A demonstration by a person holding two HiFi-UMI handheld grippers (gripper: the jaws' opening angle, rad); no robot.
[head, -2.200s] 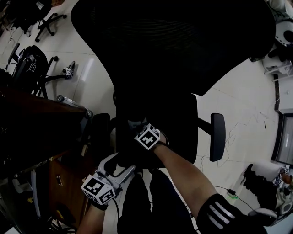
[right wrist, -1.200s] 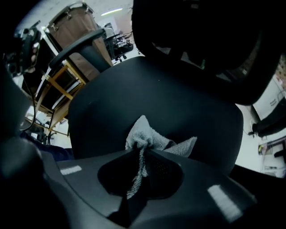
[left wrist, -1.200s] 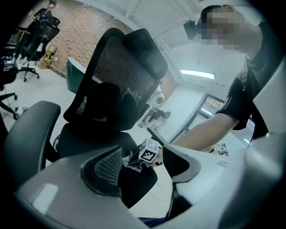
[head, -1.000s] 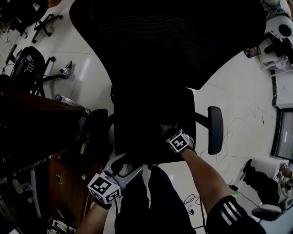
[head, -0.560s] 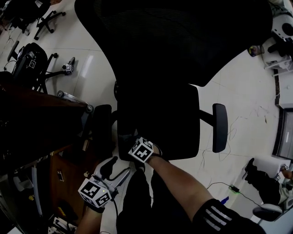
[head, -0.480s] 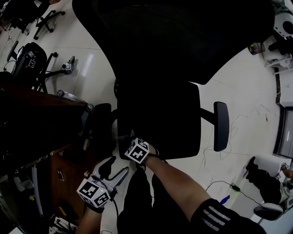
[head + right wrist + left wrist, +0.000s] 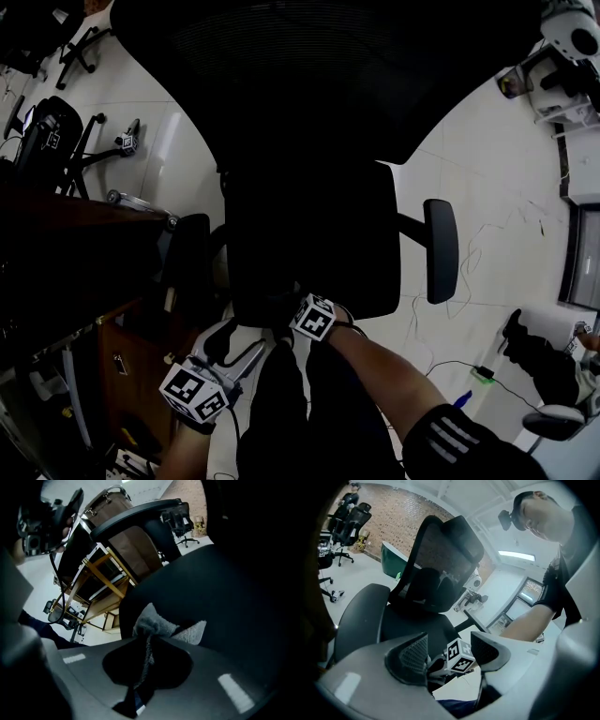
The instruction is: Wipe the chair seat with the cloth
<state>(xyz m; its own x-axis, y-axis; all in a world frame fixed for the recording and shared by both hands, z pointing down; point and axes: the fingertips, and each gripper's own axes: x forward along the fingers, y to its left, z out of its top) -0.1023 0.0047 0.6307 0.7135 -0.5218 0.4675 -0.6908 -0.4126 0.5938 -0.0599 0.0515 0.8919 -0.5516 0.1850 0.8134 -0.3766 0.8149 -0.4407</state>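
The black office chair's seat [image 7: 309, 225] fills the middle of the head view under its tall mesh backrest [image 7: 319, 75]. My right gripper [image 7: 295, 305] rests on the seat's front edge. In the right gripper view it [image 7: 147, 644] is shut on a grey fluffy cloth [image 7: 157, 626], which is pressed against the seat [image 7: 220, 588]. My left gripper [image 7: 236, 345] hangs open just off the seat's front left corner, holding nothing. Between its fingers [image 7: 410, 656] the left gripper view shows the right gripper's marker cube [image 7: 459, 656] and the seat [image 7: 417, 625].
A dark wooden desk [image 7: 66, 253] stands close on the left. The chair's armrests [image 7: 441, 248] [image 7: 187, 262] flank the seat. My legs [image 7: 291, 412] are right in front of it. Other chairs [image 7: 52, 127] stand at the far left, and cables [image 7: 478, 373] lie on the white floor.
The right gripper swept the cloth from the seat's front right to its front left, and has now come back towards the middle. The left gripper stayed open by the front left corner.
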